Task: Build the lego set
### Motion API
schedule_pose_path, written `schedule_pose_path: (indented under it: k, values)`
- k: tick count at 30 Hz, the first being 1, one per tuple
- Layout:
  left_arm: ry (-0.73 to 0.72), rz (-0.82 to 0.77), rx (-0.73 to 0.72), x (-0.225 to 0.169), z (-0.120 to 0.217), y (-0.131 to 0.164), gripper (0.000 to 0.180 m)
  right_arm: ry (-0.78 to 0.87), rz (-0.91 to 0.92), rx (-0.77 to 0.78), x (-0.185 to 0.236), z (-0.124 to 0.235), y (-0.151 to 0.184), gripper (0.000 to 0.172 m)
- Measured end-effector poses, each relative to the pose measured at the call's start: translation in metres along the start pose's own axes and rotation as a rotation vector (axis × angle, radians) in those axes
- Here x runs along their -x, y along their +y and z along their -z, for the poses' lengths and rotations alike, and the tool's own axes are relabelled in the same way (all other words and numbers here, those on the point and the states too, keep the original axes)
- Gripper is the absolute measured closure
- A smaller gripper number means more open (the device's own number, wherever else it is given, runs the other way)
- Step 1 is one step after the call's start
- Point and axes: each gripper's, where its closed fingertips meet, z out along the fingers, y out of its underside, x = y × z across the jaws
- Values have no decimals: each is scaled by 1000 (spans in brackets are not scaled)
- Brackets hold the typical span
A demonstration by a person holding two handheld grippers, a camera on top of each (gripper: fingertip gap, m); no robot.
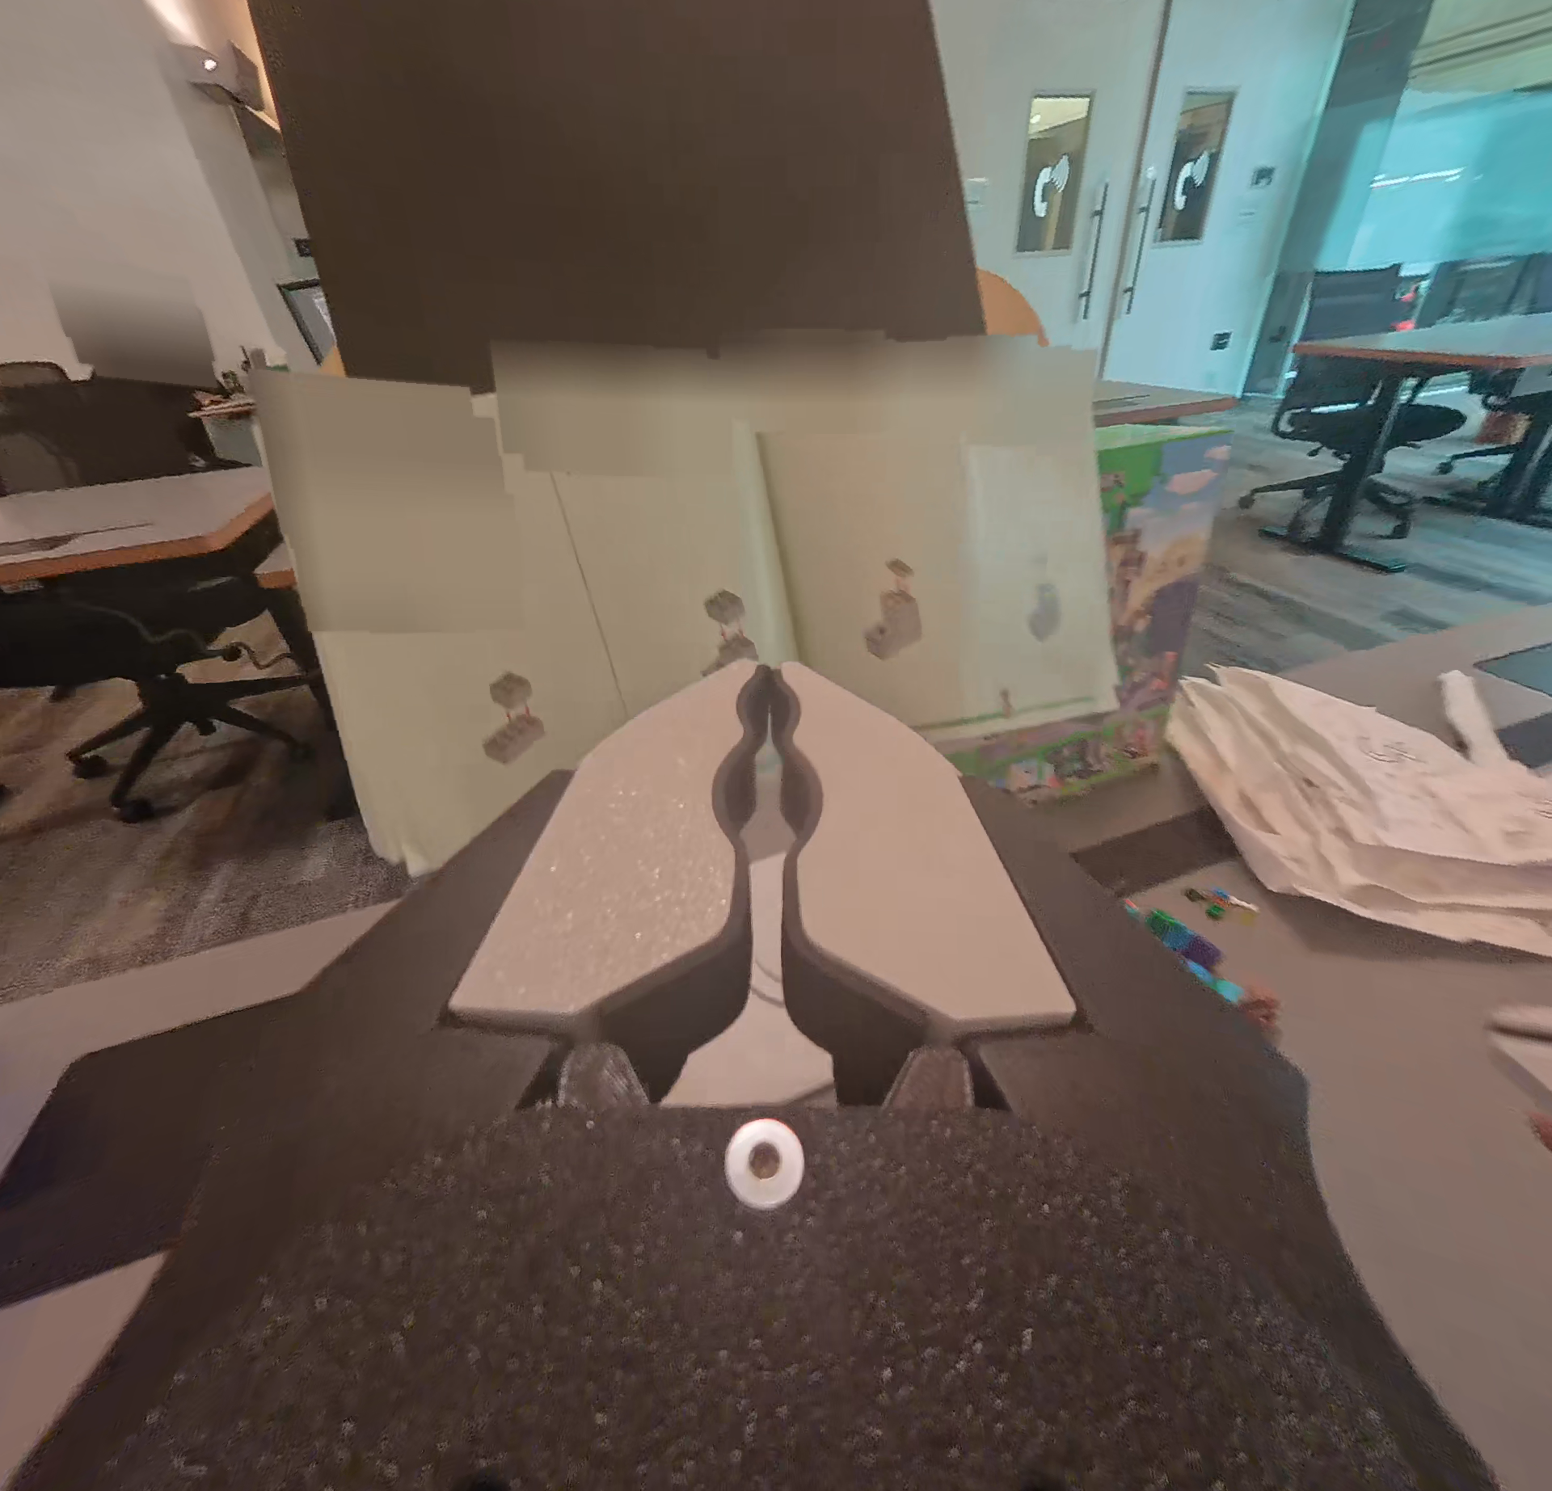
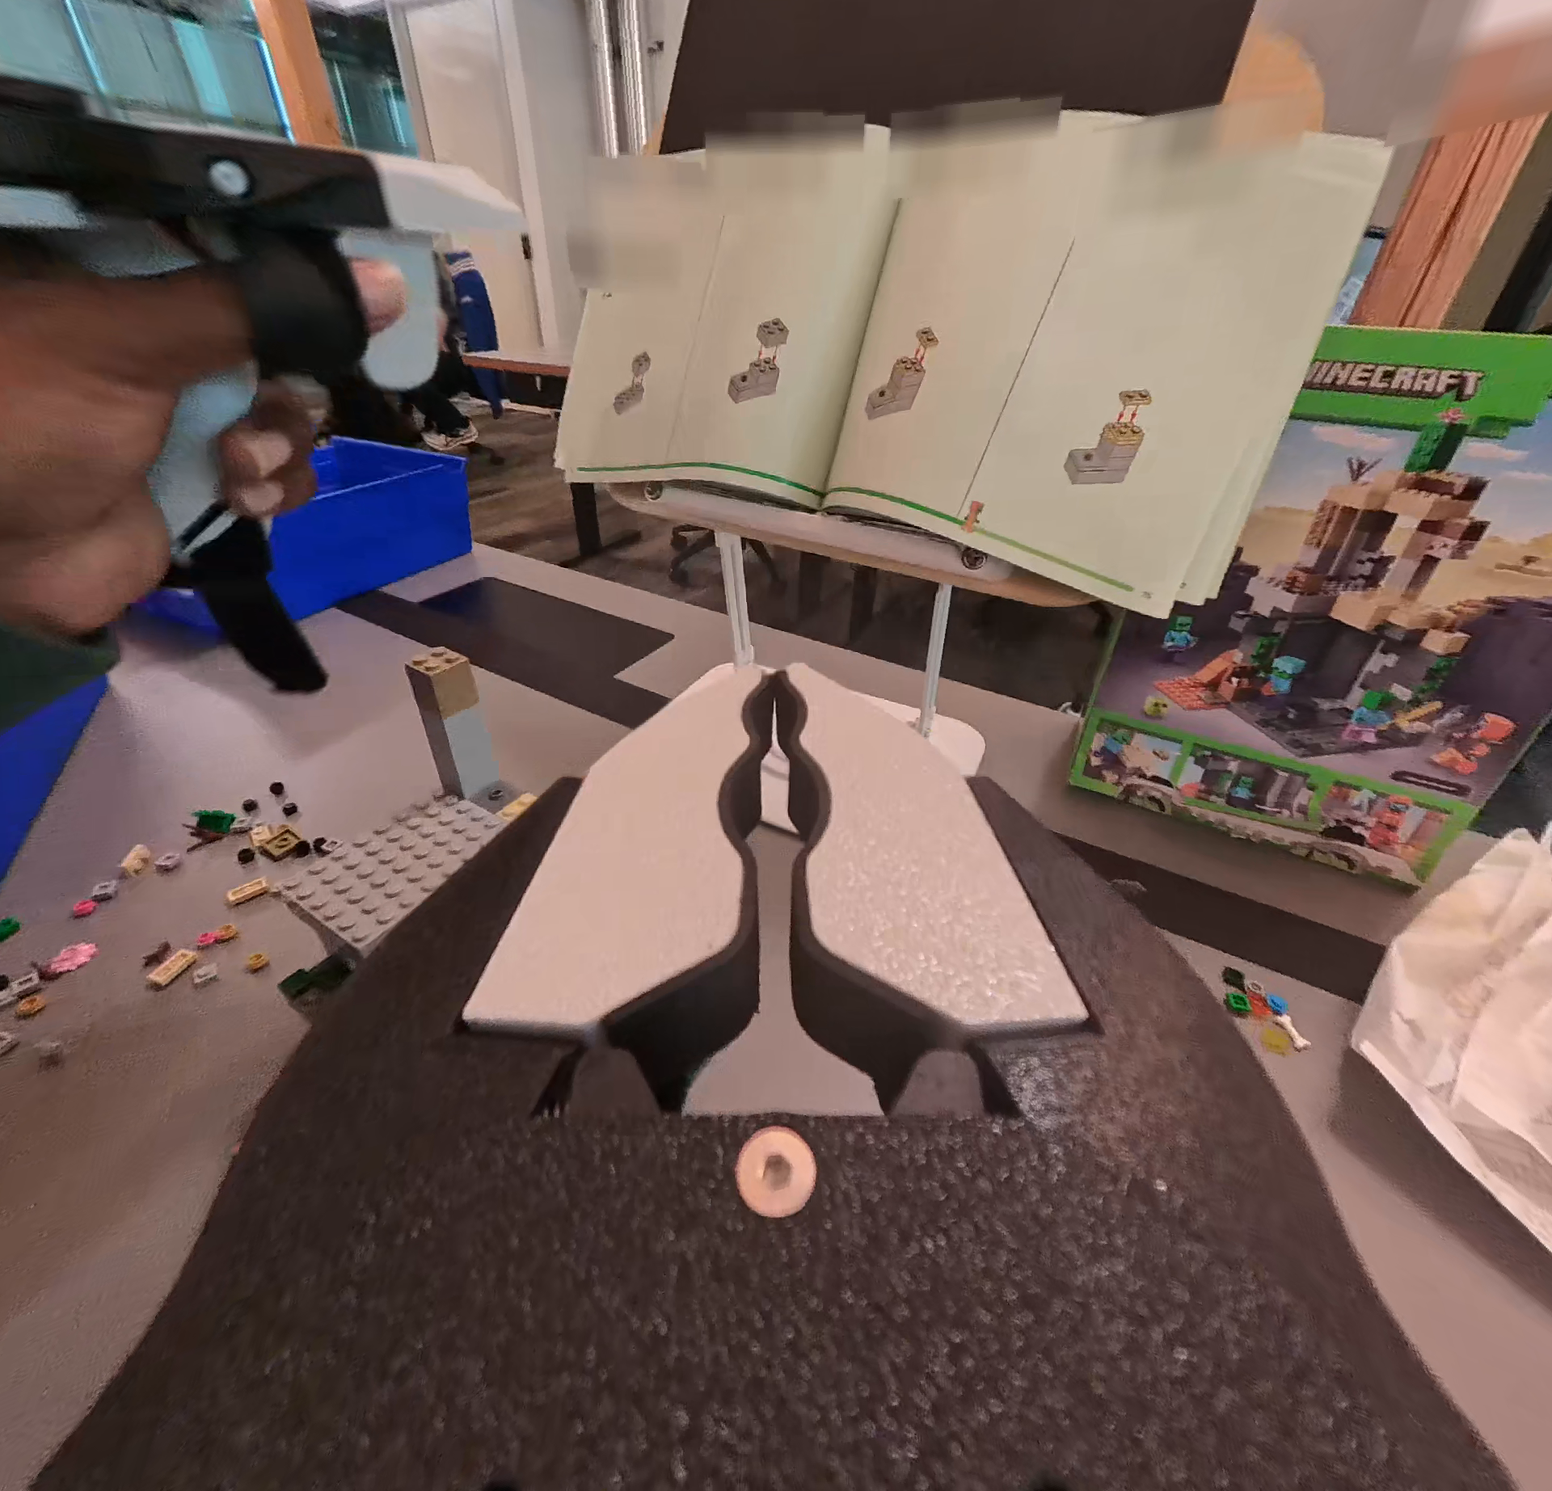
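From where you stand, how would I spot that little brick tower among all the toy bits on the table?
Find the open instruction book propped on its white stand, then look down and left to the grey studded plate on the table. The tower rises from the plate's far corner: the only upright thing there, grey and pale blue with a tan brick on top, while the loose pieces lie flat.

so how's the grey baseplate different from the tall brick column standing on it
The grey baseplate lies flat and wide on the table, studs showing across its top; the tall brick column stands upright and narrow at its far corner. The baseplate is one grey throughout; the column is dark grey and pale blue with a tan brick on top. Both are studded toy bricks, joined together.
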Motion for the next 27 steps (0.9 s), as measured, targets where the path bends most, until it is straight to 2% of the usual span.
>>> schedule_pose_path:
  k: [6, 13, 19, 27]
  values:
    - [-77, -43, 49, 35, -59, 3, 180, 3, -19, -16, -4, -2, -1, 172]
    - [-107, -55, 73, 46, -101, 2, 180, 9, -20, -11, -11, -4, 2, 172]
    - [-115, -54, 76, 46, -119, 0, 180, 12, -27, -3, -14, -6, 5, 172]
    - [-110, -35, 58, 44, -124, -4, 180, 2, -23, 11, -13, -8, 10, 171]
